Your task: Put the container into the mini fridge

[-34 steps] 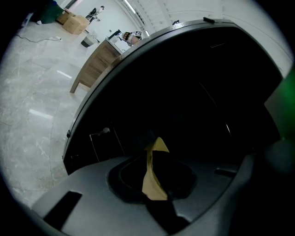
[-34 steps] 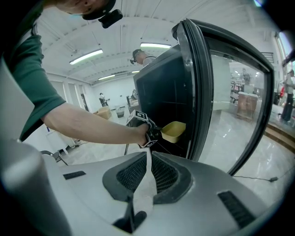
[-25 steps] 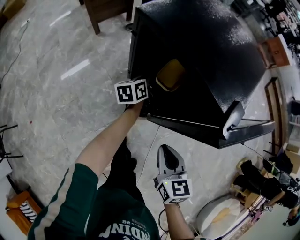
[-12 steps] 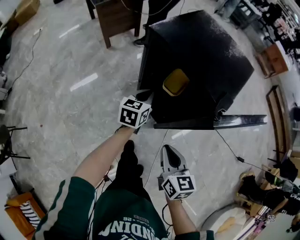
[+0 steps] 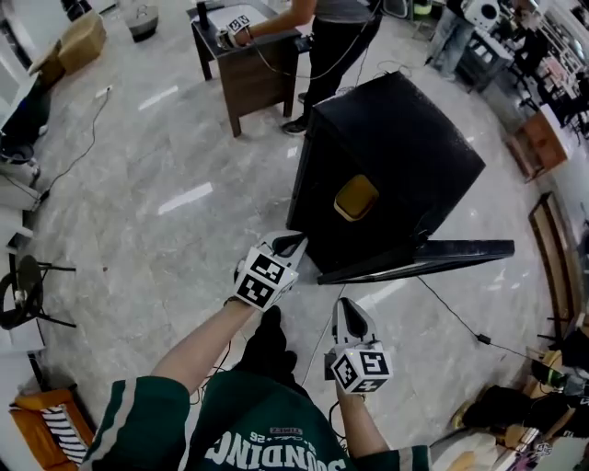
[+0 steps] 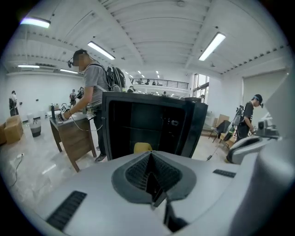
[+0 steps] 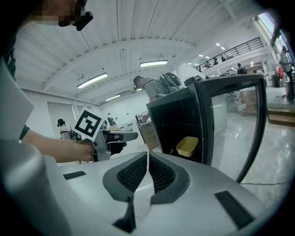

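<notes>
The yellow container (image 5: 356,197) sits inside the black mini fridge (image 5: 405,147), whose door (image 5: 433,255) hangs open toward me. It also shows on the fridge's lower shelf as the yellow container (image 6: 143,147) in the left gripper view and the yellow container (image 7: 187,146) in the right gripper view. My left gripper (image 5: 289,245) is shut and empty, just short of the fridge's front corner. My right gripper (image 5: 349,309) is shut and empty too, lower and farther back. Its jaws (image 7: 147,159) point at the opening, with the left gripper (image 7: 113,137) to their left.
A person (image 5: 336,23) stands behind the fridge at a wooden desk (image 5: 248,69). A cable (image 5: 460,322) runs across the marble floor right of the door. A black chair (image 5: 28,294) stands at the left edge, and a cardboard box (image 5: 78,41) lies far left.
Both grippers and my view have drawn back from the fridge. The left gripper, earlier at the opening beside the container, is now clear of it; the container stays inside.
</notes>
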